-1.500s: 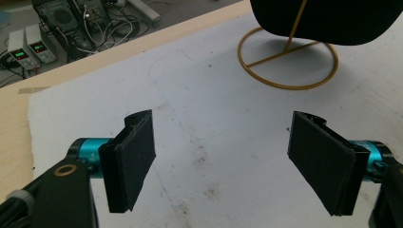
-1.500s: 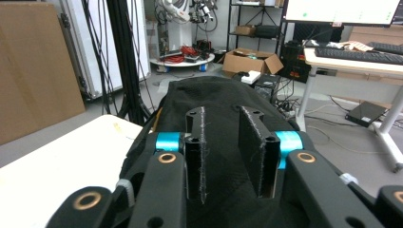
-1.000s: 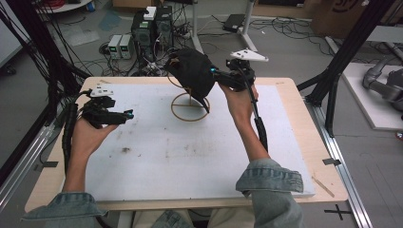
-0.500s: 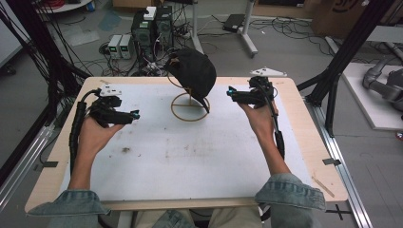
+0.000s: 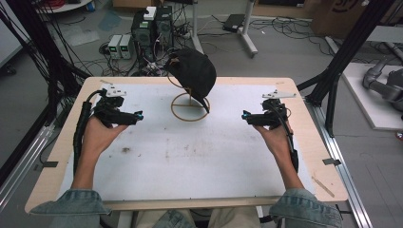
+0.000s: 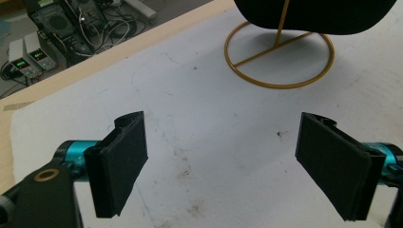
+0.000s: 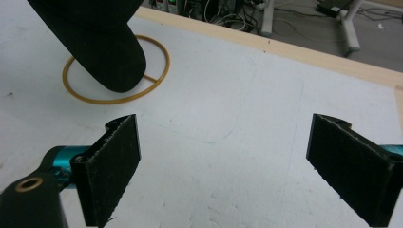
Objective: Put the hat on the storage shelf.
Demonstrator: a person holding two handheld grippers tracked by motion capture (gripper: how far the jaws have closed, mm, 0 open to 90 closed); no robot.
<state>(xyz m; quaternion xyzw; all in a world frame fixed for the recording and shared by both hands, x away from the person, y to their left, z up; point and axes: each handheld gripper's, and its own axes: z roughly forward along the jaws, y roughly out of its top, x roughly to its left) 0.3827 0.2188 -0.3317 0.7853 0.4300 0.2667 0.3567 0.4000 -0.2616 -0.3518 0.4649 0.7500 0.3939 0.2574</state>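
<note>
A black cap [image 5: 194, 71] hangs on a gold wire stand with a ring base [image 5: 190, 107] at the back middle of the white table [image 5: 199, 156]. Its brim points down toward the ring. My left gripper [image 5: 139, 116] sits left of the stand, open and holding nothing. My right gripper [image 5: 245, 116] sits right of the stand, also open and holding nothing. In the left gripper view the ring base [image 6: 280, 59] and the cap's lower edge [image 6: 313, 14] lie ahead beyond the jaws. In the right gripper view the cap's brim [image 7: 102, 47] hangs over the ring [image 7: 116, 71] at upper left.
The table's wooden edge [image 5: 304, 123] frames the white surface. Power supplies and tangled cables [image 5: 142, 33] stand on the floor behind the table. Black frame posts [image 5: 342, 61] rise at both sides. A dark smudge [image 5: 126, 150] marks the surface near my left hand.
My right gripper let go of the cap and drew back to the right, now open. The cap hangs on the stand. The left gripper shifted slightly.
</note>
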